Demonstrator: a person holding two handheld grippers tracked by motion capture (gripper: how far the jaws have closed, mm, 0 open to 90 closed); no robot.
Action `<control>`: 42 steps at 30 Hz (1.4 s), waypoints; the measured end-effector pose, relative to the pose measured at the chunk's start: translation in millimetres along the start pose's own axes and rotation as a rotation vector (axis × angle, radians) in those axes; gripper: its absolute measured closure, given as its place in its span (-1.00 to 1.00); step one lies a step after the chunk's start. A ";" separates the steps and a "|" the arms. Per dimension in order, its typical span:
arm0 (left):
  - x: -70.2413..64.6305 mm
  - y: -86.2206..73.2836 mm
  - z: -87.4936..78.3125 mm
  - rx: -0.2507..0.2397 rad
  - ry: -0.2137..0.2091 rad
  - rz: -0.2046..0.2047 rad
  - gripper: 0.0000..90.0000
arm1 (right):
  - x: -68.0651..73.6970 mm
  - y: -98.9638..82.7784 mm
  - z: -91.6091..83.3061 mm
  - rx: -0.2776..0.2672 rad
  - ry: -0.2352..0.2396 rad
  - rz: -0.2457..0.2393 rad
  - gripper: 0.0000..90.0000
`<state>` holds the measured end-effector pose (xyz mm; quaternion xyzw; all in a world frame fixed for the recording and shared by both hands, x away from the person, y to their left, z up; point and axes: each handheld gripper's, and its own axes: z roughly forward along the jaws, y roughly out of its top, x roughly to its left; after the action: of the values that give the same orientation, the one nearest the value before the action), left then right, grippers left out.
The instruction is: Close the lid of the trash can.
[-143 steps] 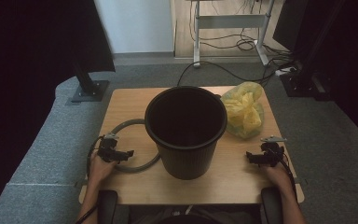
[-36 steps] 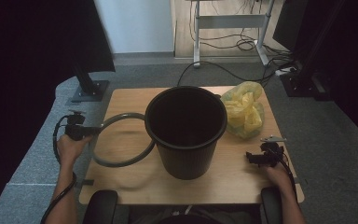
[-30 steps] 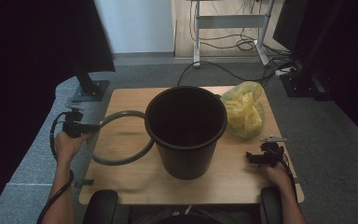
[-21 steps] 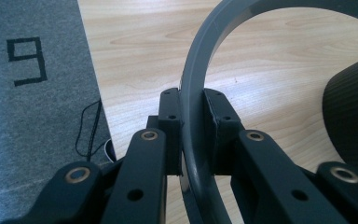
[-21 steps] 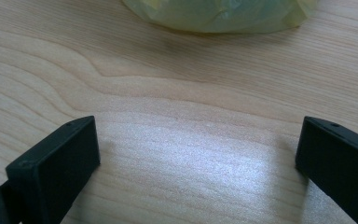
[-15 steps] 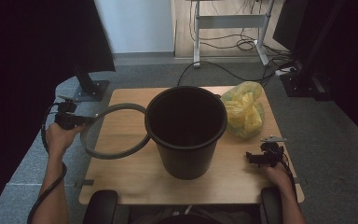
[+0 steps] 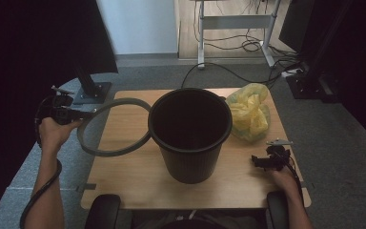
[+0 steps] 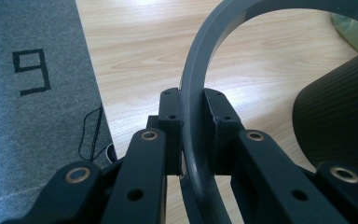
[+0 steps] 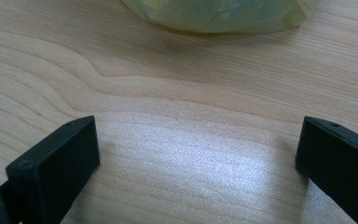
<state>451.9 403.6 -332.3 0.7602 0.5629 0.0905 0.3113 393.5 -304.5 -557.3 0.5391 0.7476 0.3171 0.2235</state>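
Grey ring (image 7: pixel 112 126), clamped in your left tongs (image 7: pixel 78 114), lifted beside black bin (image 7: pixel 190 133); right tongs (image 7: pixel 262 162) open, empty; next, seat ring on rim.

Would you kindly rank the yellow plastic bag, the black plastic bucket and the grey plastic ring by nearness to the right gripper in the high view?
1. Yellow plastic bag: just beyond the right gripper, back right.
2. Black plastic bucket: table centre.
3. Grey plastic ring: far left, clamped in the left gripper.

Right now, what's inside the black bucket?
Nothing visible: the black bucket's inside is dark, its bottom lost in shadow. The grey ring, held in the left gripper, sits outside it.
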 end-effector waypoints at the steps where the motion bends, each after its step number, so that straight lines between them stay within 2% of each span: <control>1: -0.4 1.3 -2.1 -0.001 0.000 0.000 0.75 | 0.0 0.0 0.0 0.000 0.000 0.000 -1.00; 19: 1.2 14.7 -44.5 -0.035 0.024 -0.009 0.75 | 0.0 0.1 -0.1 0.000 0.000 -0.001 -1.00; 27: -6.2 22.6 -60.2 -0.055 0.022 0.003 0.75 | 0.0 0.0 0.0 -0.001 -0.001 0.000 -1.00; 33: -18.1 31.1 -61.0 -0.060 0.016 0.029 0.75 | -0.1 0.1 -0.1 0.000 -0.001 -0.001 -1.00; 42: -41.5 44.3 -42.8 -0.046 -0.011 0.081 0.75 | 0.0 0.1 0.1 -0.001 0.000 0.000 -1.00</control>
<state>452.0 374.0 -264.1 0.7755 0.5278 0.1116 0.3280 393.6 -304.4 -557.3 0.5393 0.7474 0.3172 0.2237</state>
